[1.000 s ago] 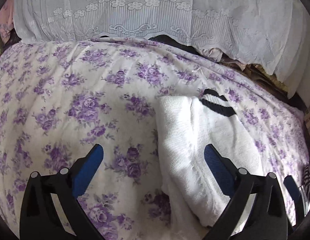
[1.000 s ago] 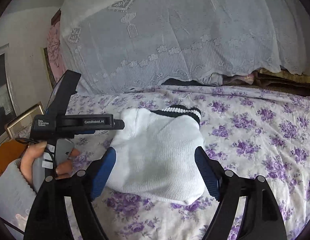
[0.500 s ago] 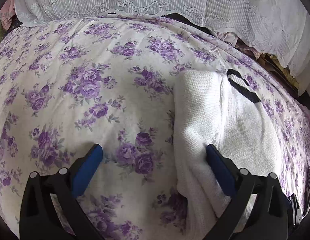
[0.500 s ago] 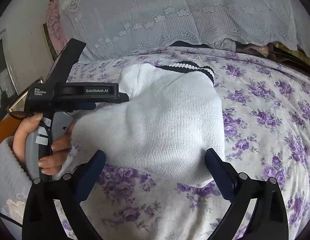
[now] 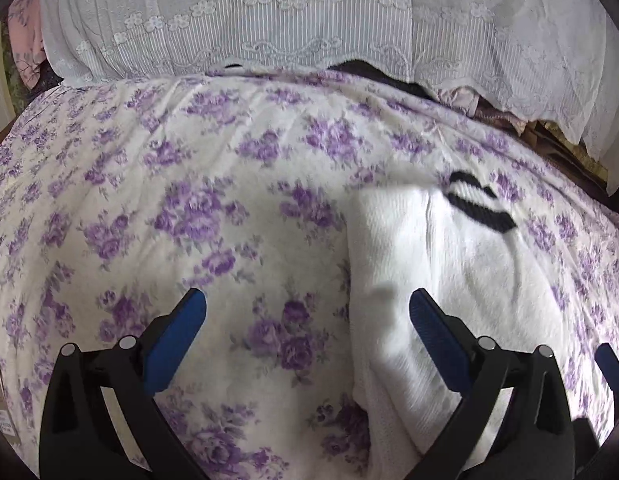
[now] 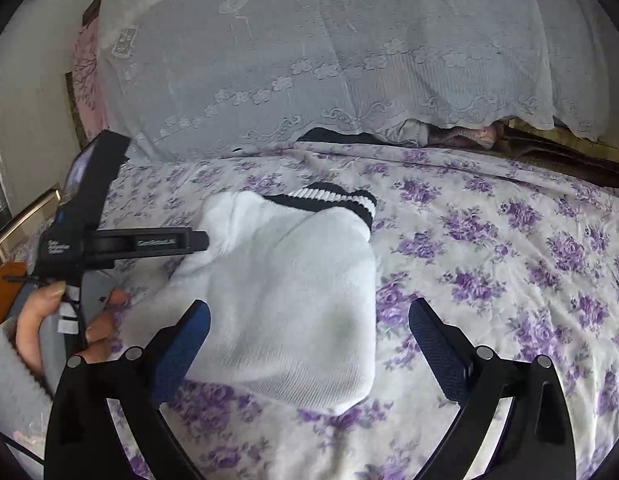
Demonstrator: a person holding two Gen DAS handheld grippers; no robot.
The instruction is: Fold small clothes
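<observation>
A folded white knit garment [image 5: 461,280] with a black-striped cuff [image 5: 481,208] lies on the purple-flowered bedspread [image 5: 189,220]. My left gripper [image 5: 307,320] is open, its right finger over the garment's left edge and its left finger over bare bedspread. In the right wrist view the garment [image 6: 289,280] lies just ahead of my right gripper [image 6: 309,320], which stands wide open with only the garment's near edge showing between its fingers. The pads press on nothing. The left gripper [image 6: 203,240] reaches the garment's left side, held by a person's hand [image 6: 41,320].
A white lace cover [image 6: 349,60] hangs over a heap at the back of the bed, with dark and pink cloth [image 6: 481,136] showing under its hem. Bedspread stretches to the right of the garment. A framed picture [image 6: 25,216] and a wooden surface [image 6: 5,292] stand at the far left.
The right gripper's jaws have spread wider. The right view closed in on the garment, then drew back a little. The left view dipped down and came back up; the garment stays flat.
</observation>
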